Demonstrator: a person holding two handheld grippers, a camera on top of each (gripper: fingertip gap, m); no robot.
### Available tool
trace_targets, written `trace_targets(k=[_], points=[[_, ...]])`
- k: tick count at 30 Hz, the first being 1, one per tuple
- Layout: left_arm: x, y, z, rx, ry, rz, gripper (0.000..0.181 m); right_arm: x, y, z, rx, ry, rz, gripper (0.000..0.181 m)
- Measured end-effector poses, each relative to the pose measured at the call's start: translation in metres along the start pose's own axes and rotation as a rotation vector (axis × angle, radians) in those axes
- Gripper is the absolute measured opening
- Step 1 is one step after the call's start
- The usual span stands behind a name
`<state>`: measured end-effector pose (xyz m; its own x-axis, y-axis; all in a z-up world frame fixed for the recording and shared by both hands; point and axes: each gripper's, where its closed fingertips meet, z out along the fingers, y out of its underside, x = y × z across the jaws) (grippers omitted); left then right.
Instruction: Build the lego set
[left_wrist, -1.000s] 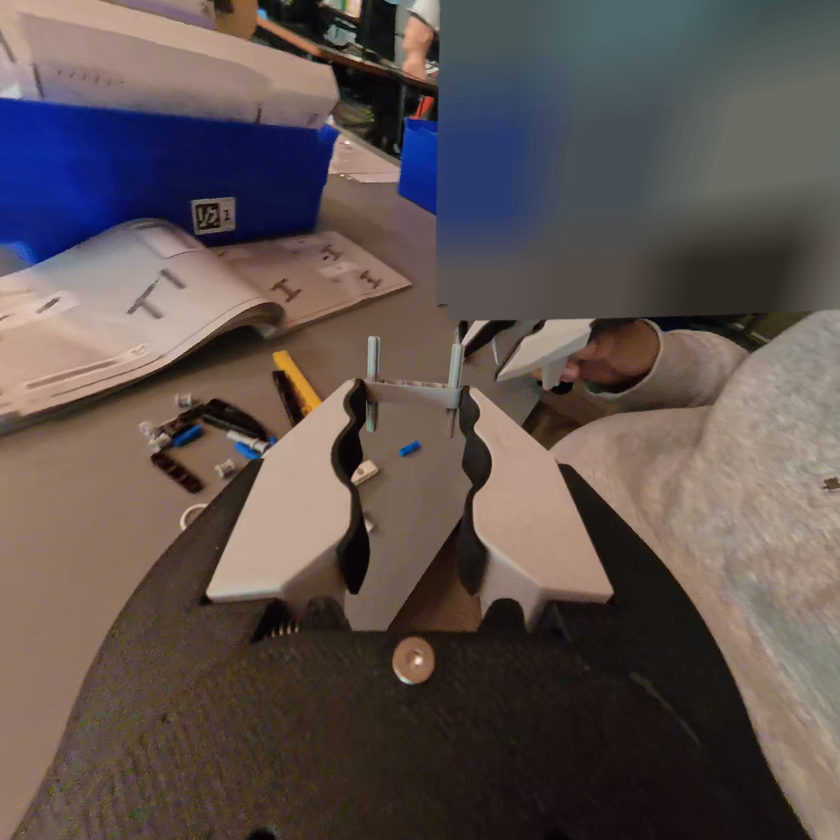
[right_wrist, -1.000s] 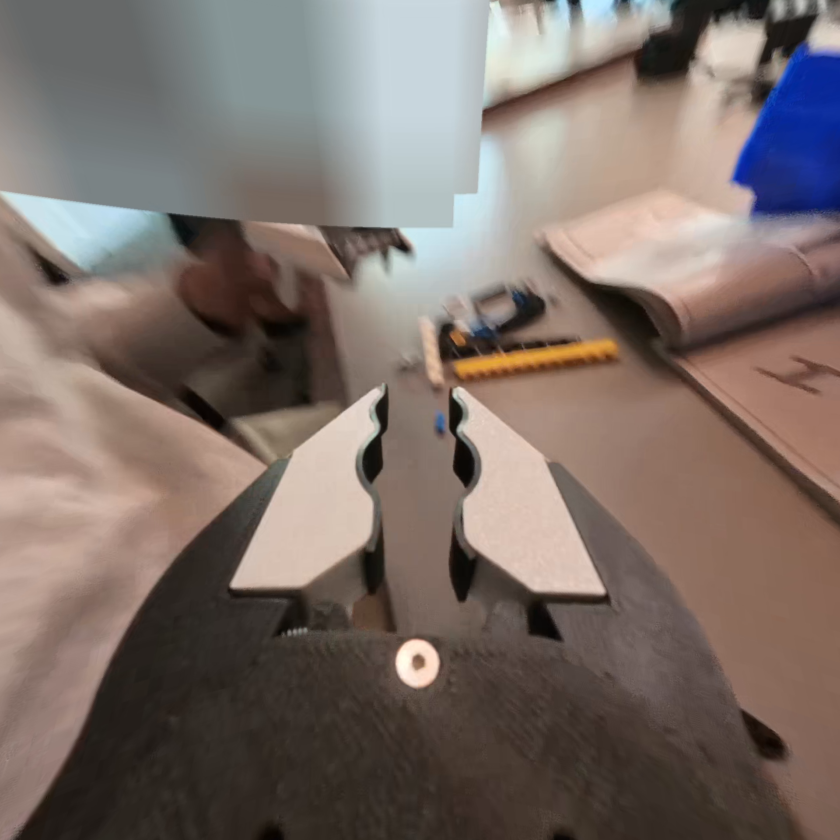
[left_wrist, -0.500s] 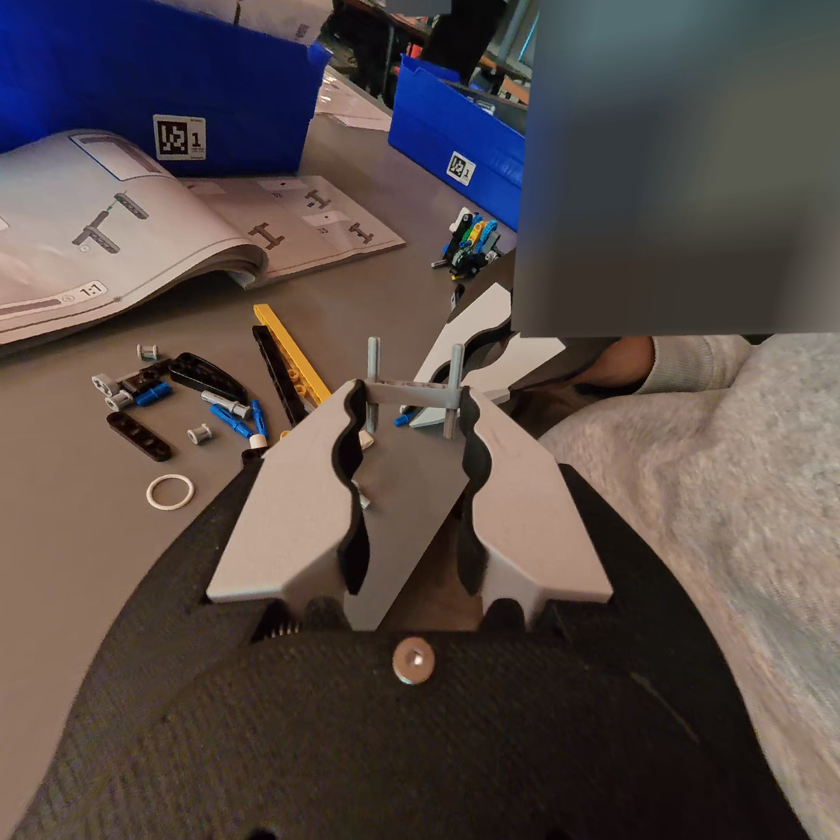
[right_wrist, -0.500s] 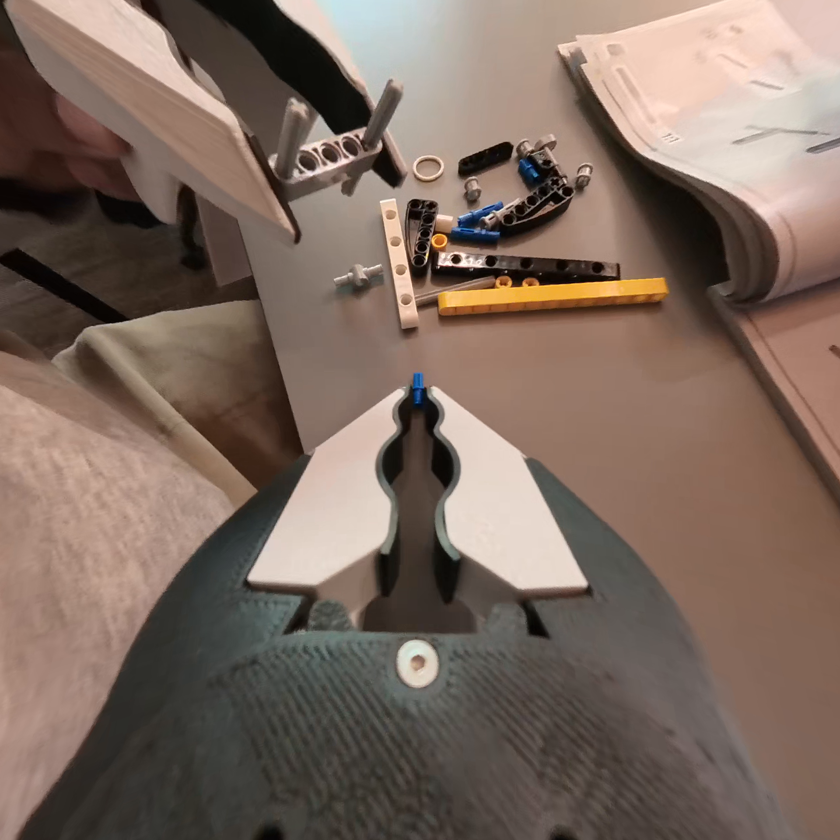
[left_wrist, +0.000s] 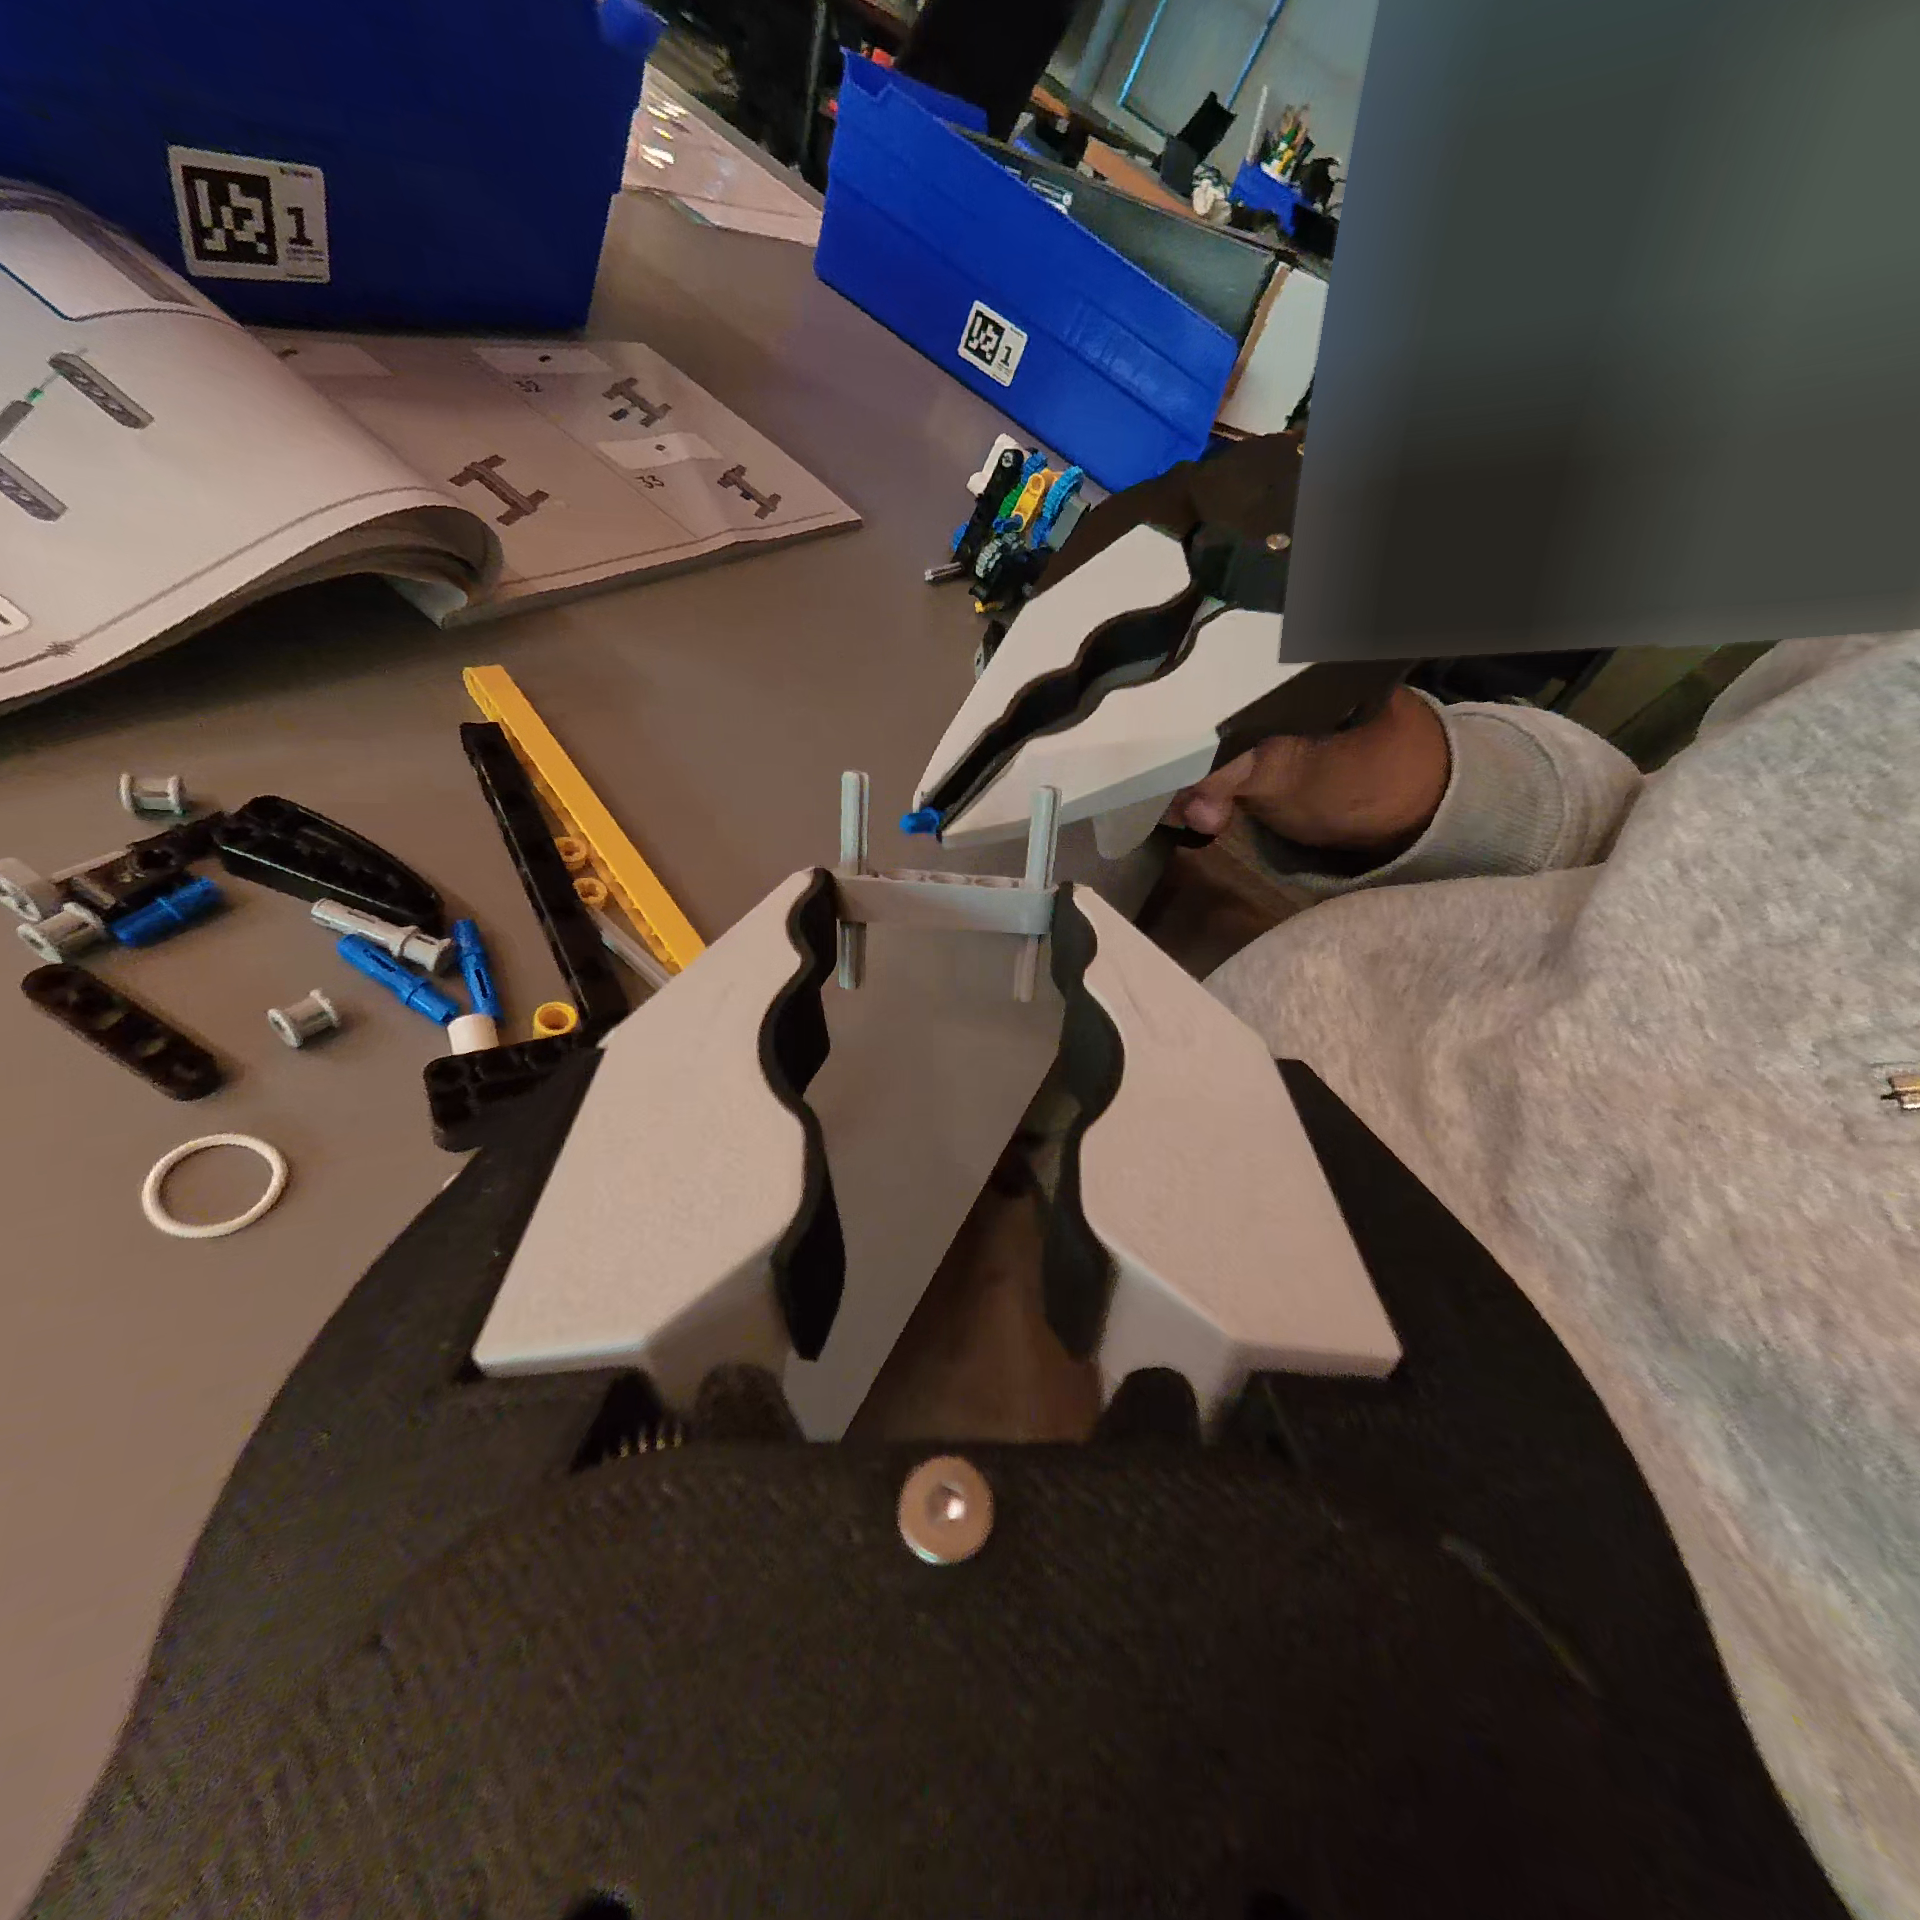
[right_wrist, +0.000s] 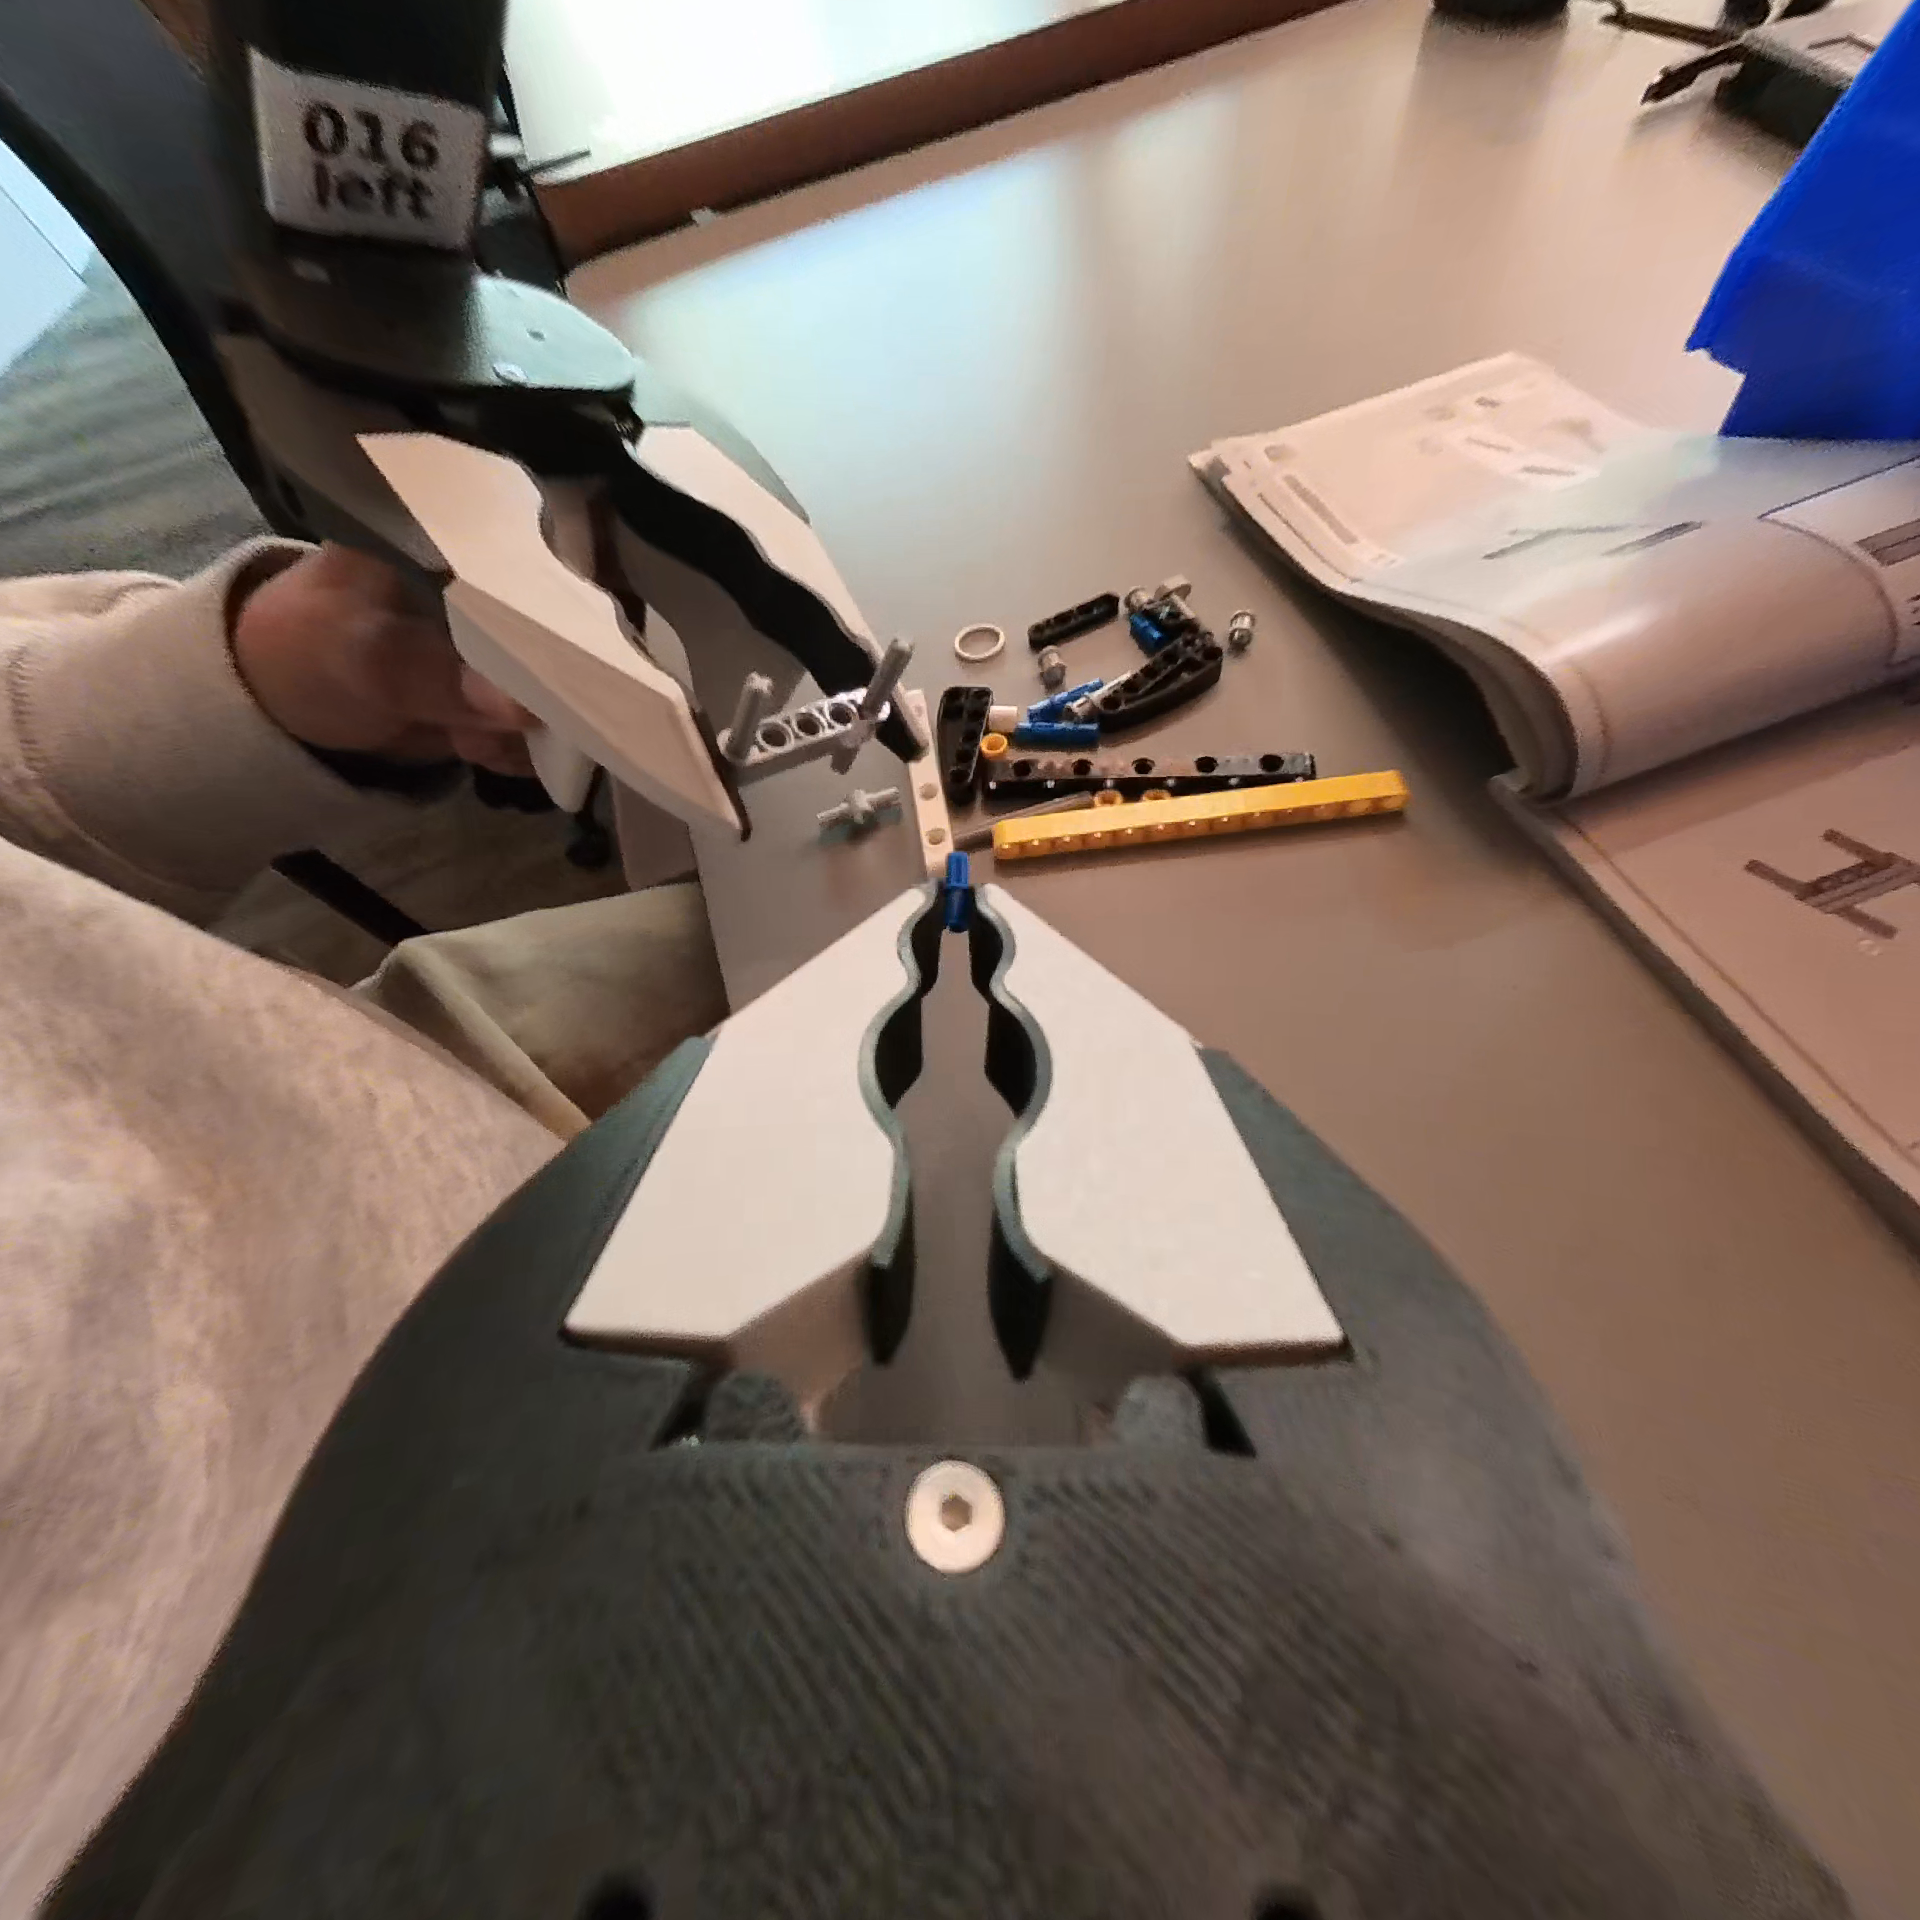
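My left gripper (left_wrist: 943, 914) is shut on a grey beam with two grey axles (left_wrist: 940, 896) and holds it above the table's near edge. The same piece shows in the right wrist view (right_wrist: 810, 727), held by the left gripper (right_wrist: 805, 743). My right gripper (right_wrist: 954, 906) is shut on a small blue pin (right_wrist: 955, 900) at its tips. In the left wrist view the right gripper (left_wrist: 928, 824) holds the blue pin (left_wrist: 916, 823) just beyond the grey beam, apart from it. A yellow beam (left_wrist: 582, 821) and a black beam (left_wrist: 540, 883) lie on the table.
Loose black, blue and grey parts (left_wrist: 260, 914) and a white ring (left_wrist: 213, 1184) lie at left. An open instruction booklet (left_wrist: 312, 488) lies behind them. Two blue bins (left_wrist: 1029, 291) stand at the back, with a small colourful assembly (left_wrist: 1013, 520) in front. A grey sleeve (left_wrist: 1558, 1039) is at right.
My right gripper closed on the blue pin, lifted it off the table and brought it up beside the grey beam. My left gripper kept its hold and tilted its view toward the table.
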<state>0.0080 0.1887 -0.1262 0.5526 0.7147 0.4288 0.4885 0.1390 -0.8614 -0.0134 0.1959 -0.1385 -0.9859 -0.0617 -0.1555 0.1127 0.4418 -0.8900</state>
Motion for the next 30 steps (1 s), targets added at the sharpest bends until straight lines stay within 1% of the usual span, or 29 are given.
trace_targets(k=[1, 6, 11, 16, 25, 28, 30], points=[[0.001, 0.000, 0.001, 0.002, 0.007, -0.002, 0.039, 0.000, -0.002, -0.002, 0.015, -0.008, 0.006, 0.003], [0.006, 0.002, 0.007, -0.002, 0.032, -0.012, 0.039, -0.002, -0.007, -0.010, 0.066, -0.030, 0.018, 0.003], [0.005, 0.005, 0.011, -0.020, 0.023, -0.004, 0.039, -0.003, -0.007, -0.012, 0.078, -0.039, 0.022, 0.003], [0.006, 0.003, 0.010, -0.006, 0.033, -0.013, 0.039, -0.002, -0.007, -0.012, 0.079, -0.035, 0.027, 0.003], [0.017, 0.000, 0.012, 0.020, 0.104, -0.052, 0.039, -0.003, -0.006, -0.011, 0.072, -0.029, 0.014, 0.003], [0.019, 0.002, 0.014, 0.011, 0.120, -0.065, 0.039, -0.008, -0.011, -0.013, 0.103, -0.049, 0.003, 0.003], [0.024, -0.001, 0.013, 0.031, 0.180, -0.109, 0.039, -0.012, -0.016, -0.016, 0.141, -0.067, -0.014, 0.002]])
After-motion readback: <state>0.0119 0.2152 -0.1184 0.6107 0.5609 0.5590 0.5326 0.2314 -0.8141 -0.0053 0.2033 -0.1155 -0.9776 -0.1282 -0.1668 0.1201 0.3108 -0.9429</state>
